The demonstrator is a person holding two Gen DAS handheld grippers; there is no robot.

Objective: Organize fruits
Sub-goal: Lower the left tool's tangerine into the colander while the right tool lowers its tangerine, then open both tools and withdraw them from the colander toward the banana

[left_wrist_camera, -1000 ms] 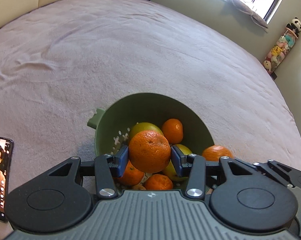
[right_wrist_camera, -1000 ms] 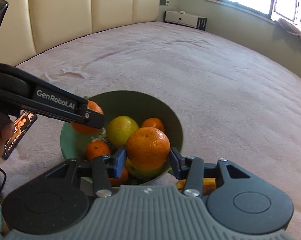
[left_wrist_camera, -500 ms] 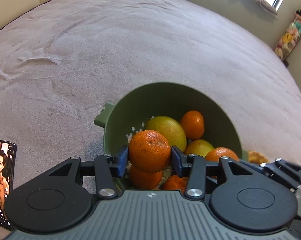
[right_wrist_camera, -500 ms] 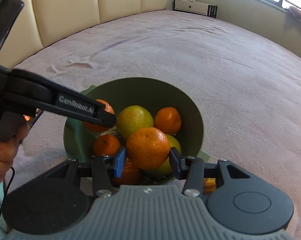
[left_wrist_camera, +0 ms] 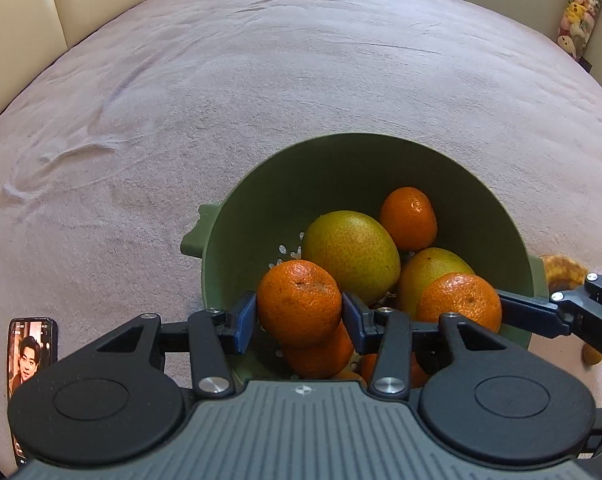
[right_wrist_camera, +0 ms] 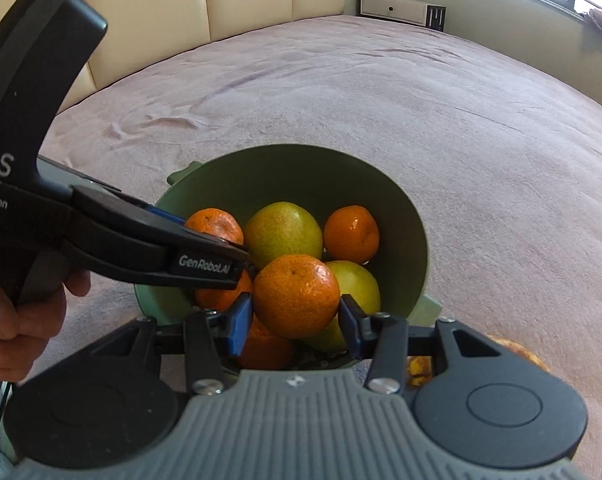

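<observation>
Left wrist view: left tool point(left_wrist_camera: 299, 316) clamped on a mandarin point(left_wrist_camera: 299, 303) over the green bowl point(left_wrist_camera: 341, 168); right tool point(right_wrist_camera: 295, 314) likewise. Lower until supported, release one at a time.

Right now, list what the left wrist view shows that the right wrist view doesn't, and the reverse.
Left wrist only: a phone lying on the bedspread, and hanging plush toys by the wall.
Right wrist only: the person's hand gripping the left gripper's handle, and a low white cabinet.
Both: the green bowl of oranges and yellow-green fruit, with each gripper, left and right, holding its own orange over it.
</observation>
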